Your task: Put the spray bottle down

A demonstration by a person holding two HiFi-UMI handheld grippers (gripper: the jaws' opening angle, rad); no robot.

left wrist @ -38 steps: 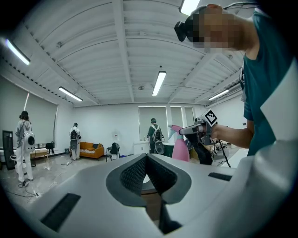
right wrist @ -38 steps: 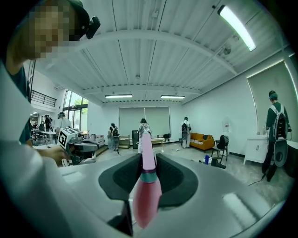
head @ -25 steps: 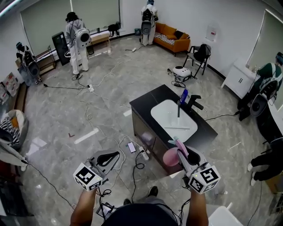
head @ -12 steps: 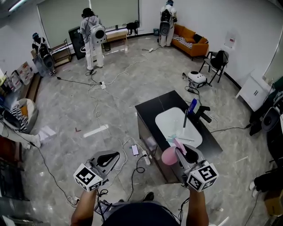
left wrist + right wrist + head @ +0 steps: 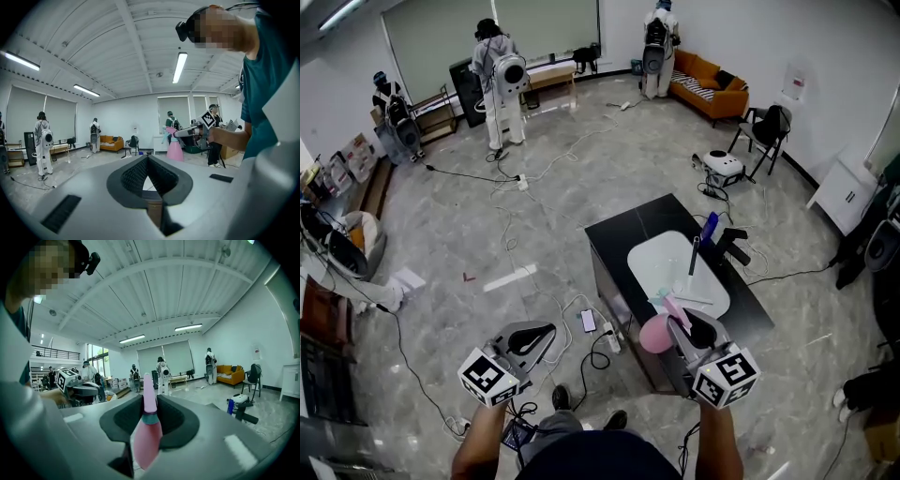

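Observation:
A pink spray bottle (image 5: 654,334) with a pale trigger head hangs tilted over the near corner of the black counter (image 5: 619,228). My right gripper (image 5: 684,324) is shut on its neck. In the right gripper view the pink spray bottle (image 5: 146,431) fills the gap between the jaws of the right gripper (image 5: 149,405). My left gripper (image 5: 534,336) is held over the floor left of the counter, shut with nothing in it. The left gripper (image 5: 147,161) shows its tips meeting, with the spray bottle (image 5: 174,148) far off at the right.
A white sink (image 5: 645,249) with a faucet (image 5: 694,254) is set in the counter, a blue bottle (image 5: 711,226) behind it. Cables and a phone (image 5: 589,321) lie on the floor by the counter's left side. People with equipment stand at the back near an orange sofa (image 5: 708,74).
The whole view has swung, so the counter now sits more to the middle. Both grippers have shifted a little across the floor. The spray bottle stays in the right gripper.

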